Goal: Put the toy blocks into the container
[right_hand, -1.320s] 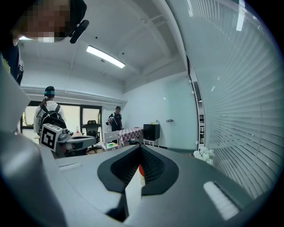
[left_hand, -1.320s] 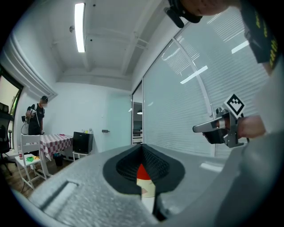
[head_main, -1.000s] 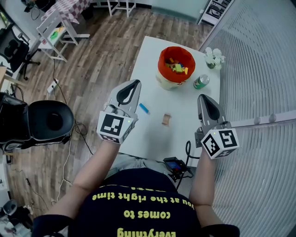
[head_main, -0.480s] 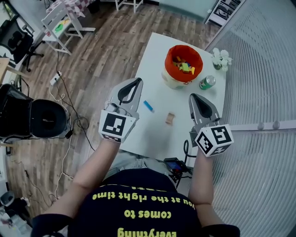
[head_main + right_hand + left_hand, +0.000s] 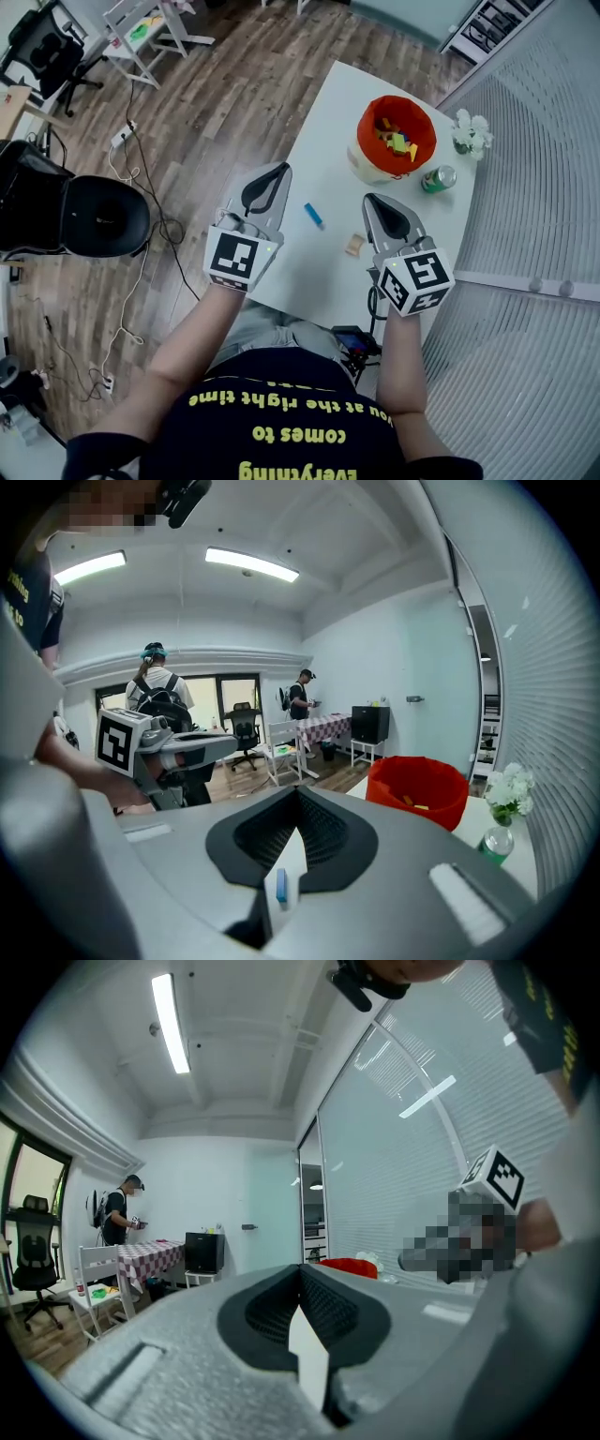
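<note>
The right claw (image 5: 377,201), pressed together and empty, has swung down beside the tan block (image 5: 354,245) on the white bench (image 5: 337,159); the left claw (image 5: 273,171) is likewise closed. That piece and a blue block (image 5: 314,216) still lie near of the red container (image 5: 362,131), likely next for pickup.

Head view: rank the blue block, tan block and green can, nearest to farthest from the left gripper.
1. blue block, just right of the left gripper.
2. tan block, further right and lower in view.
3. green can, farthest right.

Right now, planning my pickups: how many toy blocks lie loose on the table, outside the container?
2: a blue block farther out, a tan block nearer the person. The right gripper may hide more.
</note>
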### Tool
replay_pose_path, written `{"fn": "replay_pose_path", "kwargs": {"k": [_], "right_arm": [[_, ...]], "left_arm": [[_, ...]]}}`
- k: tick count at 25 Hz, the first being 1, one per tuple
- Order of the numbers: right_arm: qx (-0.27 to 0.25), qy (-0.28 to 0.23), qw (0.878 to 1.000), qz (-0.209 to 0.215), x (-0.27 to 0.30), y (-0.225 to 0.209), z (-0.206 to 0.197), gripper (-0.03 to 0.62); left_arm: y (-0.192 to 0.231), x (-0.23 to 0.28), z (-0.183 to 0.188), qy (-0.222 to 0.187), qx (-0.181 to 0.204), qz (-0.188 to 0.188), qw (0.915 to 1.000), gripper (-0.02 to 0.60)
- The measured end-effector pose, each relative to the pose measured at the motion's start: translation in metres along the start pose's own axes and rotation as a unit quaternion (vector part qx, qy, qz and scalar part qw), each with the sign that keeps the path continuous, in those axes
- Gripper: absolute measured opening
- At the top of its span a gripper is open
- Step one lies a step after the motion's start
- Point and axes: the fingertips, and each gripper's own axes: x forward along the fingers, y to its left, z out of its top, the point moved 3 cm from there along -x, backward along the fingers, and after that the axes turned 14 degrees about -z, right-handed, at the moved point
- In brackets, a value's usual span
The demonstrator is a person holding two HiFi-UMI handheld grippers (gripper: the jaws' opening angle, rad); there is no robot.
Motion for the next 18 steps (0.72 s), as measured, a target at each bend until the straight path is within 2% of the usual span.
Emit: {"fn": "replay_pose_path", "kwargs": {"k": [8, 18], "right_arm": [[-0.025, 0.025, 0.999, 0.035, 0.029, 0.032, -0.009, 0.006], [-0.082, 0.109, 0.988, 0.067, 0.068, 0.056, -0.057, 0.009]], "left_arm": [[0.016, -0.016, -0.009, 0.007, -0.012, 0.03, 0.9995, 0.002], [0.024, -0.029, -0.027, 0.013, -0.031, 0.054, 0.998, 0.002]]}}
